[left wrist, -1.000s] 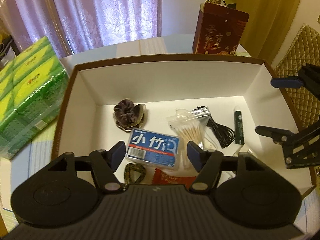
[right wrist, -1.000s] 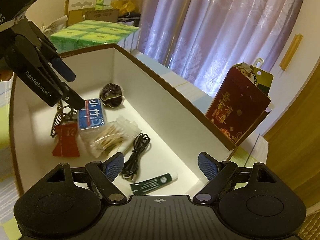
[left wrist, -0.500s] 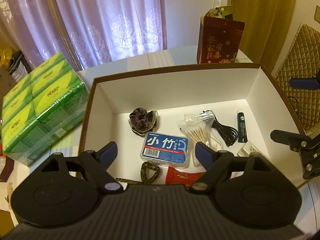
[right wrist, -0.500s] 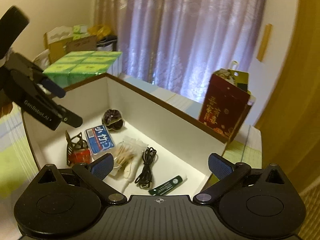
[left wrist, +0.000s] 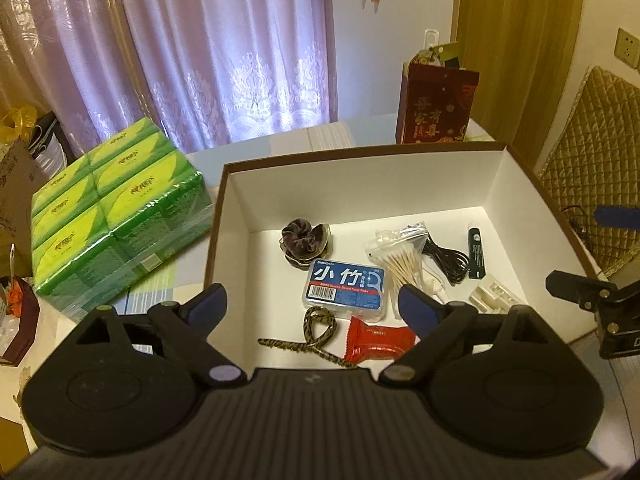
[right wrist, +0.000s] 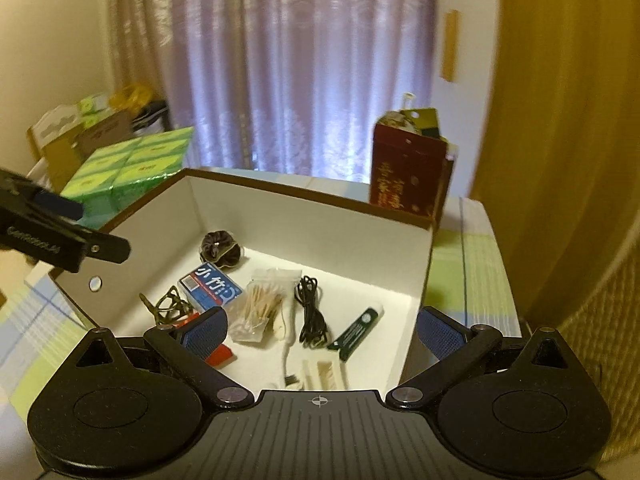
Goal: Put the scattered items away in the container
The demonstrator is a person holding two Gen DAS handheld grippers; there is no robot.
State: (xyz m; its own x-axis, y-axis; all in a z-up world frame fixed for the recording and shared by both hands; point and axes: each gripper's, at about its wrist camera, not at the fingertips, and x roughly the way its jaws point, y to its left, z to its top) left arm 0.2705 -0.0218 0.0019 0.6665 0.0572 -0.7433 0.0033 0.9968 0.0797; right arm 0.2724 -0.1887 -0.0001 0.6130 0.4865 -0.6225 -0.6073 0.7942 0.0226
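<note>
Both sets of fingers spread wide, empty, held above the near rim of the box (left wrist: 532,172). Left gripper (left wrist: 312,304) over the near-left part, right gripper (right wrist: 320,330) over the near-right corner.

All small items seen lying inside the box: scrunchie (left wrist: 304,236) toward the back, floss case (left wrist: 346,288) in the middle, swab bag (left wrist: 402,254) beside it, cable (left wrist: 448,258) and green tube (left wrist: 476,252) to the right, cord (left wrist: 316,328) and red packet (left wrist: 378,342) at the near wall, pale holder (right wrist: 324,372) in the near-right corner.

Nothing loose visible on the desk (left wrist: 288,144) near either gripper; only the green packs (left wrist: 116,208) and red bag (left wrist: 436,108) outside. Probably finished, or close to it.

For any further pick, tube nearest the right fingers, long axis running front to back in the left view; cord and packet just ahead of the left fingers.
</note>
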